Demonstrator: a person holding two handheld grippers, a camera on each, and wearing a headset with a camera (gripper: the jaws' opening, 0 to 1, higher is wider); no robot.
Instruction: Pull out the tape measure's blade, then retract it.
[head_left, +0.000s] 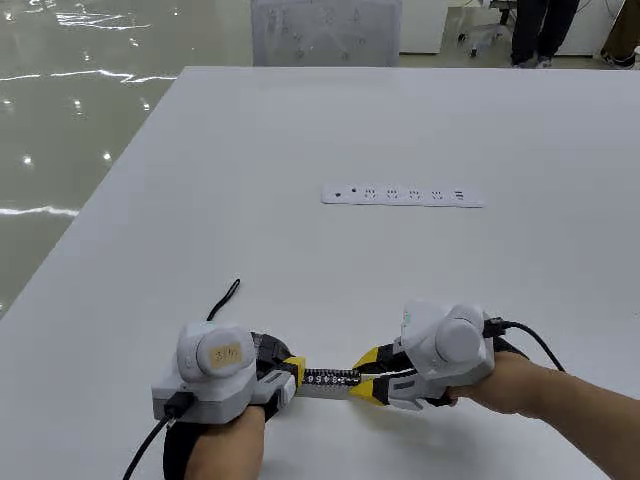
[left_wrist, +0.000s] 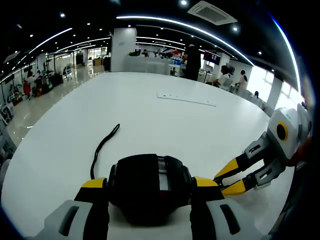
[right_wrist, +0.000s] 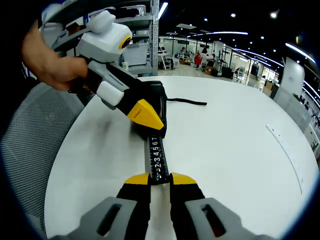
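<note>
A black tape measure case (left_wrist: 149, 184) rests on the white table, clamped between the yellow tips of my left gripper (left_wrist: 150, 182); in the head view the case (head_left: 268, 352) peeks out behind that gripper (head_left: 283, 378). A short length of blade (right_wrist: 155, 156) with printed numbers runs from the case (right_wrist: 150, 105) to my right gripper (right_wrist: 160, 178), which is shut on the blade's end. The blade (head_left: 330, 378) spans the small gap between the two grippers, with the right gripper (head_left: 366, 376) at its right end. The case's black wrist strap (head_left: 224, 299) trails away across the table.
A white power strip (head_left: 403, 195) lies flat near the table's middle (head_left: 330, 130). Glossy floor lies to the left of the table's left edge. A grey chair back (head_left: 326, 32) stands at the far edge, and people stand beyond it.
</note>
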